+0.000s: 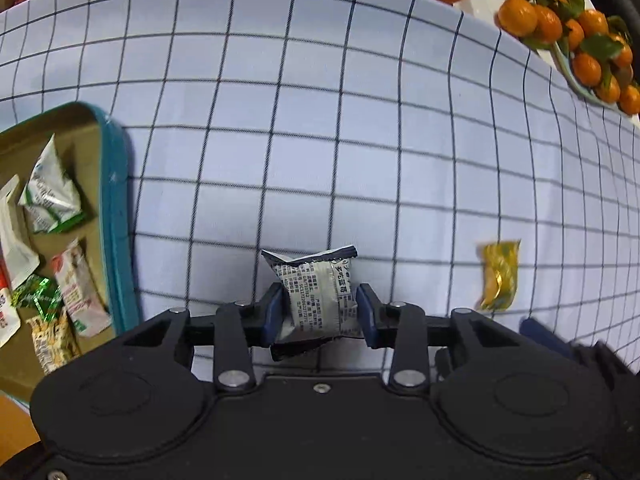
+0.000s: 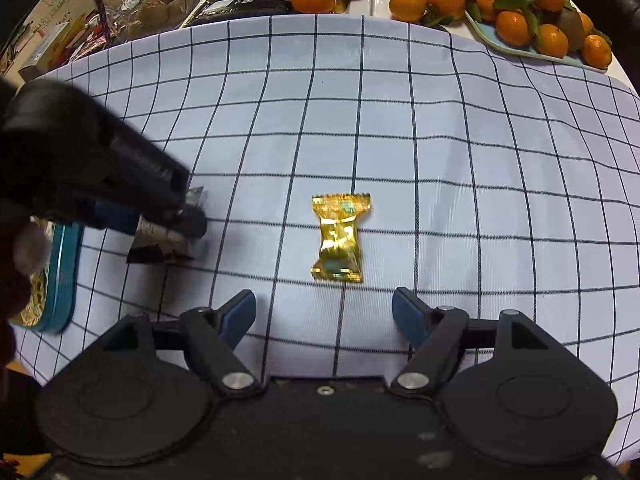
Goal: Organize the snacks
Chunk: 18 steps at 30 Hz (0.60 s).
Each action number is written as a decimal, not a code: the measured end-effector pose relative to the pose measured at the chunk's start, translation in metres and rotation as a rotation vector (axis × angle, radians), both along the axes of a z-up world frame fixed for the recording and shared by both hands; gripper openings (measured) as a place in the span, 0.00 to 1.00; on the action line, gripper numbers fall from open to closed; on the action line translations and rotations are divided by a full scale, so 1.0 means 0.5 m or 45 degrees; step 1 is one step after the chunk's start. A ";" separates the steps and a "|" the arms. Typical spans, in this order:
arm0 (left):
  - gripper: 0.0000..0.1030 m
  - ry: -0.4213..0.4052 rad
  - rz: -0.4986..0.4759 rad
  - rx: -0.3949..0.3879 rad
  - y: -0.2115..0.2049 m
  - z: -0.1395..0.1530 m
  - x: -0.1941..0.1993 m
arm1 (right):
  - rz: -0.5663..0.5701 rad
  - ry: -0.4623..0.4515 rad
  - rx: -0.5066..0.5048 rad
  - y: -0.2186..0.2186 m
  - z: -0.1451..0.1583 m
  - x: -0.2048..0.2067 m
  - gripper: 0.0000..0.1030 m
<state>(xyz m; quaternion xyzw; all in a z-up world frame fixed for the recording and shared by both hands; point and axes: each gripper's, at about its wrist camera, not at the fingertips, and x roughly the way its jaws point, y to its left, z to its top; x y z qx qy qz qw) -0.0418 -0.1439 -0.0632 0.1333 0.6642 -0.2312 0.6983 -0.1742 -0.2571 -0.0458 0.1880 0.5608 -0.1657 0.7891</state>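
Clamped in the left hand-held gripper (image 1: 319, 316) is a silver foil snack packet (image 1: 314, 294), not yet binned. Several snacks already fill the teal-rimmed cardboard tray (image 1: 116, 216) to its left. Ahead of the right hand-held gripper (image 2: 324, 314), whose jaws stand apart, a gold foil candy (image 2: 339, 238) remains.

Left wrist view: mounted behind the left gripper (image 1: 319, 312), facing steeply down, close above the checked cloth (image 1: 360, 140); teal tin (image 1: 116, 216) at its left edge. Right wrist view: behind the right gripper (image 2: 324, 314), tilted down, slightly farther back. Shared: cloth, gold candy (image 1: 500, 276) (image 2: 340, 238), plate of tangerines (image 1: 576, 80) (image 2: 496, 46), tin (image 2: 60, 272).
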 end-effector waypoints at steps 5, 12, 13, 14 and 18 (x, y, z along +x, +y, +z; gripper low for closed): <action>0.46 -0.031 -0.039 0.002 0.013 0.005 -0.025 | 0.035 -0.009 -0.040 0.038 -0.011 -0.009 0.98; 0.46 -0.031 -0.041 -0.012 0.003 0.004 -0.019 | 0.100 0.066 -0.118 0.070 -0.023 0.012 1.00; 0.46 -0.033 -0.045 -0.012 0.011 0.007 -0.017 | 0.094 0.062 -0.113 0.068 -0.023 0.012 1.00; 0.46 -0.035 -0.052 -0.011 0.003 0.007 -0.006 | 0.091 0.059 -0.114 0.068 -0.024 0.012 1.00; 0.47 -0.044 -0.064 -0.022 -0.002 0.012 -0.009 | 0.113 0.063 -0.128 0.075 -0.025 0.009 1.00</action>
